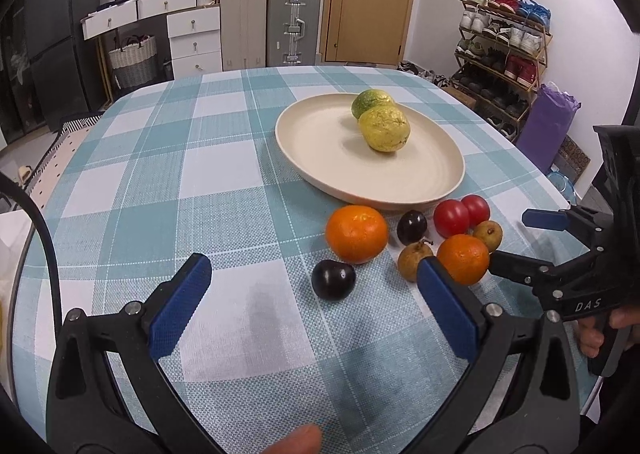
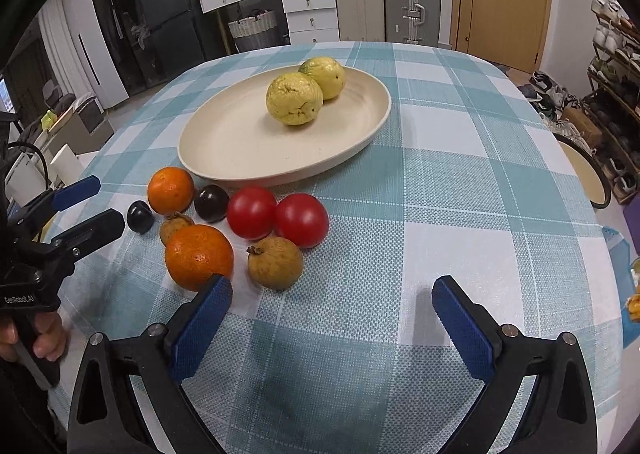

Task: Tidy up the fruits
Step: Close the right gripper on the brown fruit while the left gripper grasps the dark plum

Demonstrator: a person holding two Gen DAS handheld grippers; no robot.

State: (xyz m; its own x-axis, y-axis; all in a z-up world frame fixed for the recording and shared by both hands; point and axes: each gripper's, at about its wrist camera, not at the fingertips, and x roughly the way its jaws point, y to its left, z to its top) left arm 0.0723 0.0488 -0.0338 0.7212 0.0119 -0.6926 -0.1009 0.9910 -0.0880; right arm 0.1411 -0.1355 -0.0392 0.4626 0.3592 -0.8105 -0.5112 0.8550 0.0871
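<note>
On the checked tablecloth (image 2: 460, 181), the cream plate (image 2: 224, 141) is the landmark, its long axis running from near-left to far-right in the right wrist view. Left of it, the left gripper (image 2: 94, 205) reads "GenRobot.AI", seen only here; it is spread wide and empty. Just before the plate's near rim lie two oranges (image 2: 199, 256), two dark plums (image 2: 211, 202), two tomatoes (image 2: 301, 219) and two brown fruits (image 2: 275, 262). Two yellow-green fruits (image 2: 294, 98) sit on the plate, touching. The right gripper (image 1: 516, 238), lettered "DAS" only in the left wrist view, gapes empty.
</note>
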